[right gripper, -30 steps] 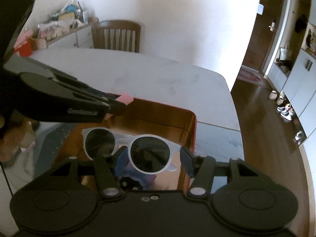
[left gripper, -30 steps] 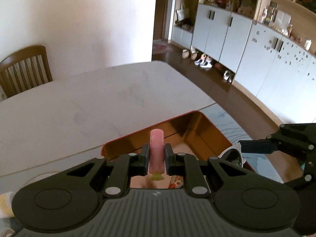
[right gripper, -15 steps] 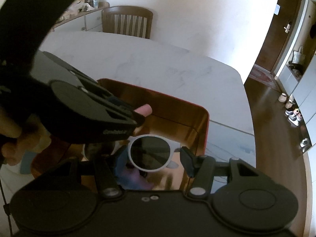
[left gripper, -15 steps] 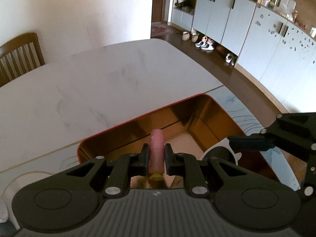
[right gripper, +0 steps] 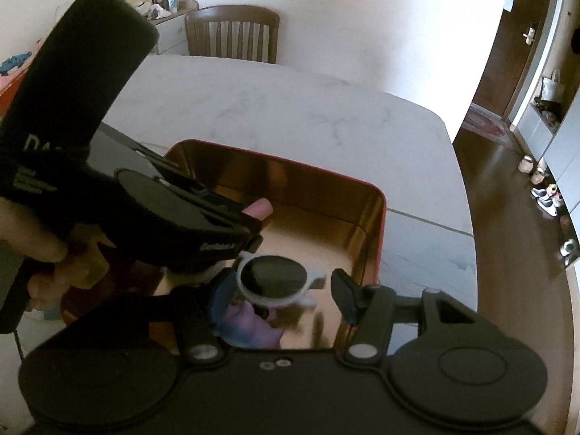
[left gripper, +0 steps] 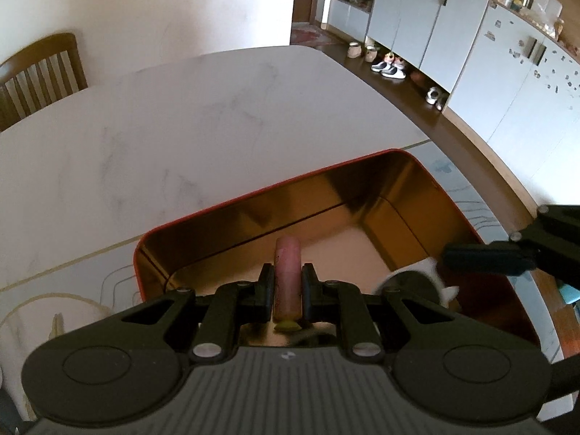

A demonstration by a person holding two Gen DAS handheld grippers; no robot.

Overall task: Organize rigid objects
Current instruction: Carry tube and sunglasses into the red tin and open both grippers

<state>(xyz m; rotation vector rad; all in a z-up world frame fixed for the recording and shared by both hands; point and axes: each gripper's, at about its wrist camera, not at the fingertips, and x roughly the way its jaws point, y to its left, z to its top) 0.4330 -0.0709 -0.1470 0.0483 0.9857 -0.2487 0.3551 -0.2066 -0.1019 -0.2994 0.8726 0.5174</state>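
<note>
Between our left gripper's (left gripper: 287, 286) two black fingers (left gripper: 266, 286) sits a pink cylinder (left gripper: 287, 275), clamped tight on both sides, its rounded end poking forward past the fingertips and a small yellow-green bit showing at its near end. We can't say what the cylinder is, only that it is pink, smooth and stubby. Just ahead of and below that gripper lies the open tin box (left gripper: 417, 161), red on the outside, shiny gold inside, resting on the white marble-look table (left gripper: 203, 119); the pink cylinder hangs over the tin's interior, tilted downward, and we cannot tell whether it touches the floor of the tin.

Over on the other side, our right gripper (right gripper: 279, 291) stands with its jaws apart, a clear gap on each side of the white-framed sunglasses (right gripper: 273, 277) that sit between its fingers. The fingers are not pressing on the frame, so nothing is gripped there. The sunglasses lie in the tin, dark round lens facing up, and right under them, nearer the gripper's body, is a purple-blue object we can't identify (right gripper: 246, 326).

To the left of the right gripper, a hand (right gripper: 54, 250) holds the left tool, its pink load over the tin's left half, just above the sunglasses
</note>
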